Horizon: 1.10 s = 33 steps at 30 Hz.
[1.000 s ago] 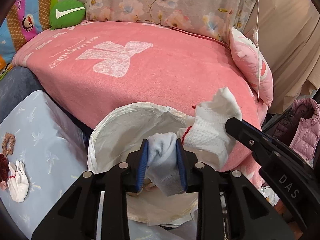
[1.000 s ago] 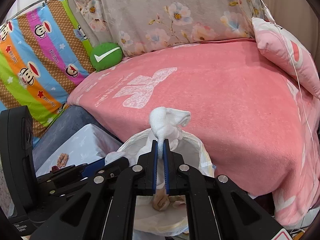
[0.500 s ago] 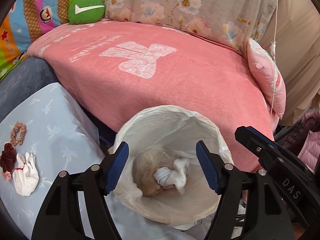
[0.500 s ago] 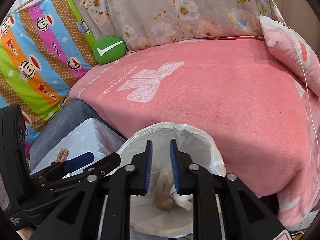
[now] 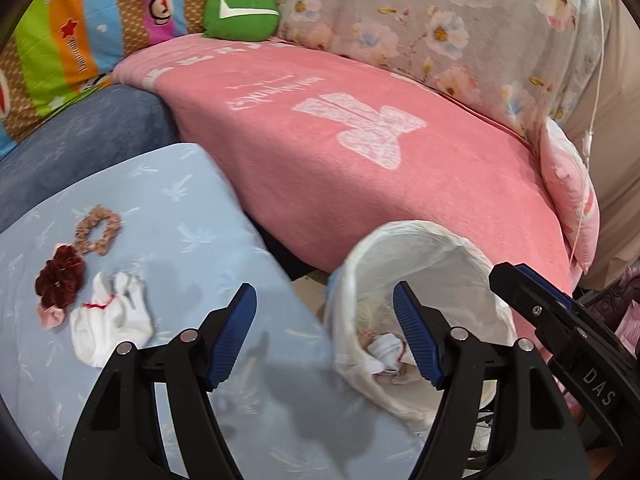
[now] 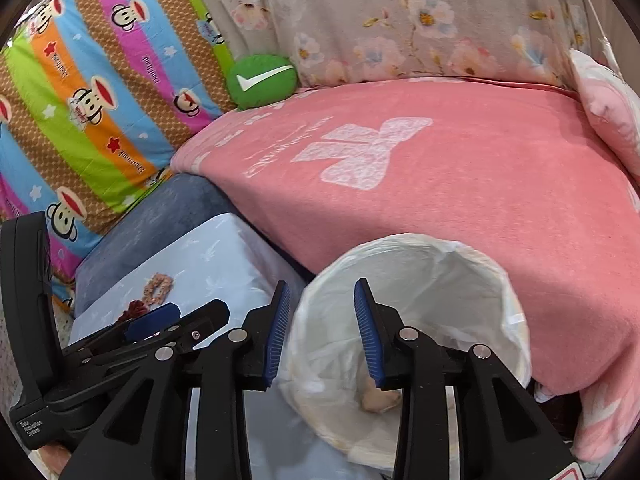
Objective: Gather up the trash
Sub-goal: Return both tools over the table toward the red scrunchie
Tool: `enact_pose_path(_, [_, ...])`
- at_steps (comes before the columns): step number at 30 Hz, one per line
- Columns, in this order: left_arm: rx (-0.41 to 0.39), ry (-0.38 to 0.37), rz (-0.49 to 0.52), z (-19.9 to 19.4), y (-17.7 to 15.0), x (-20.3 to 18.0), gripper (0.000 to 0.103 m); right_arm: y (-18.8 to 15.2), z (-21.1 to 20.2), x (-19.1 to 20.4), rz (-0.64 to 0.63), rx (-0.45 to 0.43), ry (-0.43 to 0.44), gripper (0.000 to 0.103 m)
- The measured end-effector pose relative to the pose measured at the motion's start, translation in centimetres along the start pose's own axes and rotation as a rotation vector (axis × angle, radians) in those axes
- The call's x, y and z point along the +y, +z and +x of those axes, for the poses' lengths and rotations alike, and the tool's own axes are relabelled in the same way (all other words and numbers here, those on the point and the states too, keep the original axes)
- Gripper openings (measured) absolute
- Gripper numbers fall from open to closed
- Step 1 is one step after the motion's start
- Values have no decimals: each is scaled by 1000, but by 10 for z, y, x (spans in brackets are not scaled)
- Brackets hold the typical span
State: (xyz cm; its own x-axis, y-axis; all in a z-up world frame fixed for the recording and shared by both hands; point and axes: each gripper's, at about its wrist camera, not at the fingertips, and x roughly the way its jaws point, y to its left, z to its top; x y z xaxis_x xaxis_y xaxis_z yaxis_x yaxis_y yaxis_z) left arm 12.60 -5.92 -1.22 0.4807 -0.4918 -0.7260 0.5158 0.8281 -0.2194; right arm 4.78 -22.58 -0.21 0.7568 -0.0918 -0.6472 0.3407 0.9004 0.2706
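The left hand-held gripper (image 5: 324,332) is spread wide with nothing between its blue pads, and the right hand-held gripper (image 6: 322,336) has just been opening and is also empty, its pads apart above the rim of the trash bin (image 6: 492,268). This bin, lined with a white bag, stands between the light blue table (image 5: 192,200) and the sofa with the pink blanket (image 5: 400,184). At its bottom lies a crumpled white sock (image 5: 384,350) together with some pale scraps, so I judge that part of the collecting is done. Some things are left on the table: a white sock with a red thread (image 5: 110,316), a dark red scrunchie (image 5: 60,278), a brown scrunchie (image 5: 98,232) and a small pink piece just beside them. The letters "DAS" can be read on the right gripper's body in the left wrist view. The pink blanket carries pale script, too small to read, and the green cushion (image 6: 262,80) shows a white check mark.
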Motion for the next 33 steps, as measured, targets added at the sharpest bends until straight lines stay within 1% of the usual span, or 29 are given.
enact_pose_path(12, [-39,97,-134,-30,-5,88,68,-15,26,91,-116,58,96,37])
enact_pose_path(14, [-45,116,-159,-36,-7,103,70,-19,30,104,-135,68,108,38])
enact_pose_path(16, [-50,136,-188,-40,-11,118,75,-23,34,116,-151,78,118,41])
enact_pose_path(18, [-55,158,-213,-45,-14,133,78,-27,39,128,-163,87,128,43])
enact_pose_path(27, [-55,246,-312,-63,-30,204,78,-47,70,185,-229,158,180,44])
enact_pose_path(33, [-32,291,-357,-63,-42,243,78,-57,105,225,-251,220,230,44])
